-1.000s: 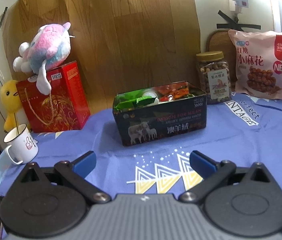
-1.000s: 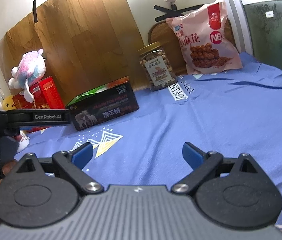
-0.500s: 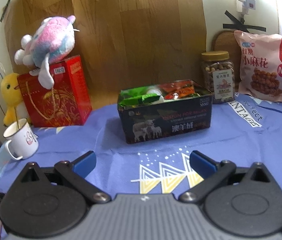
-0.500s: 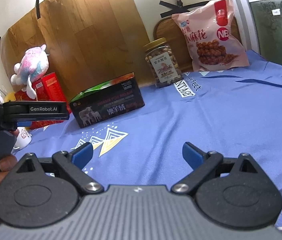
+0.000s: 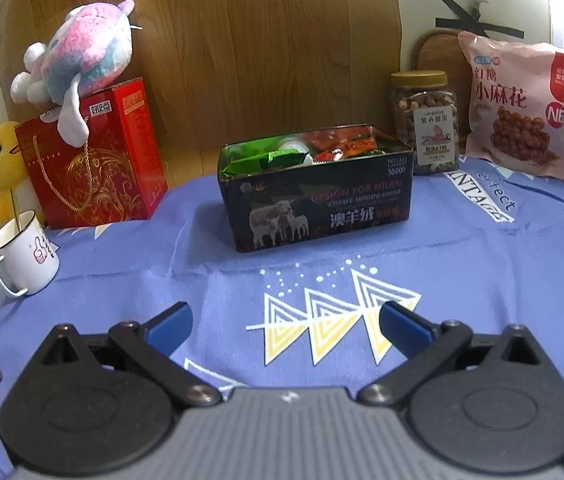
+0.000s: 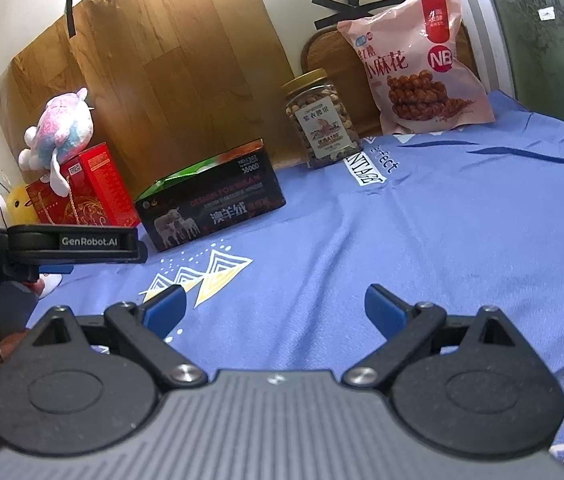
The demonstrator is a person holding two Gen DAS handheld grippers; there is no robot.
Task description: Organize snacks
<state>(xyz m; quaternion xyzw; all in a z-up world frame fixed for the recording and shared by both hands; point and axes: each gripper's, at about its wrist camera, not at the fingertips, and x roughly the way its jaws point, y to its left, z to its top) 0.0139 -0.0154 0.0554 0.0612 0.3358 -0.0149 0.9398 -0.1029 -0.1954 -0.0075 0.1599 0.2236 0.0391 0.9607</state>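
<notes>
At the far left of the left wrist view a white mug [image 5: 26, 258] stands on the blue cloth [image 5: 462, 280] with a thin gold stick in it. Behind it is a yellow duck toy [image 5: 2, 160], then a red gift box [image 5: 94, 156] with a pink and blue plush toy [image 5: 82, 56] lying on top.

In the middle sits the open black tin [image 5: 322, 208], printed with sheep; green and red snack packets [image 5: 322, 150] and a small white item fill it to the rim. Just right of the tin, a clear jar of nuts [image 5: 426, 124] with a gold lid stands upright, lid on. Furthest right, a pink snack bag [image 5: 522, 112] leans against the wall, sealed.

The left hand-held gripper [image 5: 284, 320] hovers over the cloth's triangle print with its blue fingers spread wide and nothing between them; the tin lies straight ahead, apart from it. The right hand-held gripper [image 6: 274, 306] is likewise spread and empty, with the tin [image 6: 210, 204] ahead to its left, the jar [image 6: 322, 120] and bag [image 6: 414, 60] further ahead.
</notes>
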